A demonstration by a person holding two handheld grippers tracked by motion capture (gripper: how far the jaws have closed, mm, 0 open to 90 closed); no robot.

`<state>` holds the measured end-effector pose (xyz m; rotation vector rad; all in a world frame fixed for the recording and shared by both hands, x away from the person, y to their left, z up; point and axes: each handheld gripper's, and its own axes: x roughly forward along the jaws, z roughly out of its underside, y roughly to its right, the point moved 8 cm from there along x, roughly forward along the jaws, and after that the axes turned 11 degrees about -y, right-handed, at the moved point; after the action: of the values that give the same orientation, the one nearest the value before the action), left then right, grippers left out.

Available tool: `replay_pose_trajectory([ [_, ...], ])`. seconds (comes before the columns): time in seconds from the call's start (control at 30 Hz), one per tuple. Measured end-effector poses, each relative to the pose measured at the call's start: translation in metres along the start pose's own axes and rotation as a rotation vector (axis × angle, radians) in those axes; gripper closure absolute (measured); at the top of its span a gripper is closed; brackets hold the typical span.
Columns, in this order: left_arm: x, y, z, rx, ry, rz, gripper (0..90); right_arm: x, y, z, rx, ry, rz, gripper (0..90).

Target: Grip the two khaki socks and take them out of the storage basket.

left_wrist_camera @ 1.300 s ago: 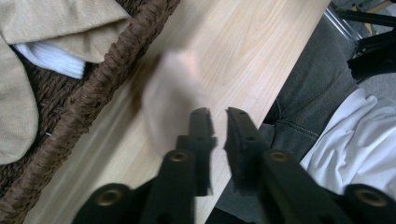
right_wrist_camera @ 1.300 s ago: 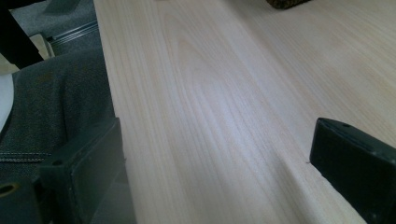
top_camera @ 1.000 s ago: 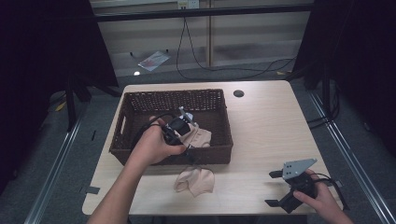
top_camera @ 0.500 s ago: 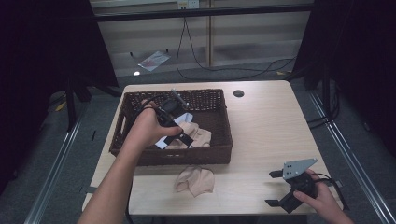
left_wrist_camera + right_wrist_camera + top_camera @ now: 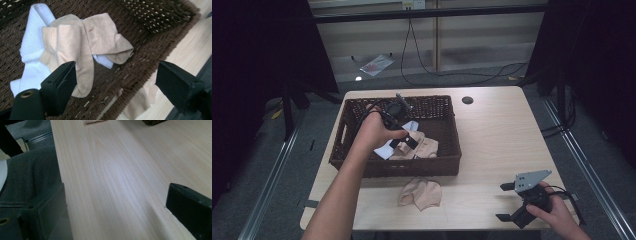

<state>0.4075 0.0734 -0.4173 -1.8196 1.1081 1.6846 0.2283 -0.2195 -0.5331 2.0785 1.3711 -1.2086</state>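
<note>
Two socks (image 5: 82, 47) crumpled in basket (image 5: 447, 165)

Overhead faces table (image 5: 492, 150); gripper cameras close, low.

Worktop (image 5: 502, 135) right of basket (image 5: 452, 150) left bare; basket floor part-covered by socks (image 5: 82, 47), walls hem entry.

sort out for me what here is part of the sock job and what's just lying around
Likely part of the job:
- dark brown woven wicker basket
- beige sock in the basket
- white ribbed sock under it
- beige sock on the table
- left gripper, jaws open over the basket

Just lying about:
- black cables on the floor
- crumpled wrapper on the floor
</note>
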Motion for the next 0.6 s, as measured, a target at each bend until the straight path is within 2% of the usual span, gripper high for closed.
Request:
replay_pose_trajectory([
  [0.13, 0.01, -0.01, -0.002, -0.021, -0.015, -0.007, 17.1, 0.0, 0.0, 0.0, 0.001, -0.003, 0.0, 2.7],
  [0.23, 0.019, -0.014, -0.004, -0.042, -0.007, -0.001, 16.8, 0.0, 0.0, 0.0, -0.001, -0.001, 0.001, 2.7],
  [0.3, 0.024, -0.019, -0.003, -0.043, -0.016, -0.012, 16.8, 0.0, 0.0, 0.0, -0.001, -0.001, 0.0, 2.7],
  [0.37, 0.028, -0.024, -0.002, -0.065, -0.016, -0.021, 17.0, 0.0, 0.0, 0.001, -0.001, 0.0, -0.002, 2.7],
  [0.47, 0.031, -0.03, -0.002, -0.065, -0.002, -0.035, 17.3, 0.0, 0.0, 0.001, 0.001, -0.002, -0.004, 2.7],
  [0.5, 0.034, -0.034, -0.003, -0.078, 0.01, -0.036, 17.4, 0.0, 0.0, 0.001, 0.001, -0.003, -0.003, 2.7],
  [0.6, 0.039, -0.038, -0.002, -0.085, 0.005, -0.037, 17.6, 0.0, 0.0, 0.0, 0.0, 0.0, -0.002, 2.7],
])
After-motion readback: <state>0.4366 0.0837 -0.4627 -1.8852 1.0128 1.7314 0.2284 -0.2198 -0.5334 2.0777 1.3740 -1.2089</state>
